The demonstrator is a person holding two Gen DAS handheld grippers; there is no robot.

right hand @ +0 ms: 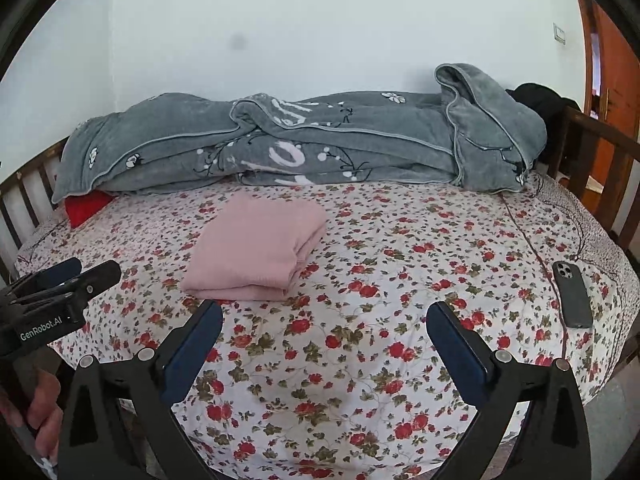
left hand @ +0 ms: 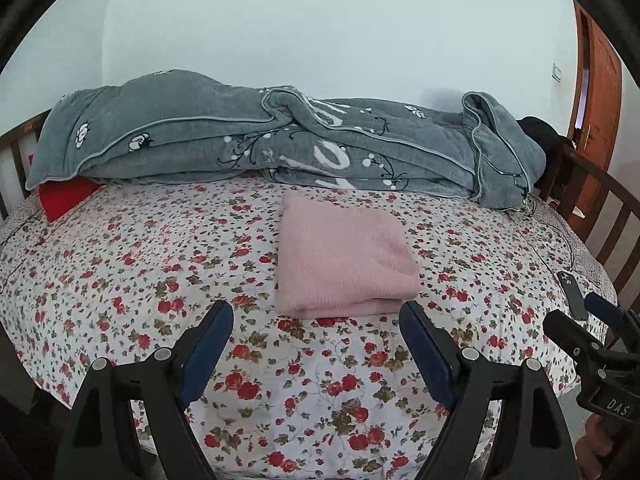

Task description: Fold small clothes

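Observation:
A pink garment (left hand: 344,256) lies folded into a neat rectangle on the floral bedsheet (left hand: 160,280); it also shows in the right wrist view (right hand: 256,248). My left gripper (left hand: 316,320) is open and empty, its tips just short of the garment's near edge. My right gripper (right hand: 324,320) is open and empty over the sheet, to the right of and nearer than the garment. Each gripper shows in the other's view: the right one at the right edge (left hand: 592,320), the left one at the left edge (right hand: 80,274).
A bunched grey blanket (left hand: 280,140) runs along the far side of the bed, with a red cushion (left hand: 66,196) under its left end. A dark phone (right hand: 572,294) lies on the sheet at right. Wooden bed rails (left hand: 600,208) stand at both sides; a door (left hand: 596,80) is far right.

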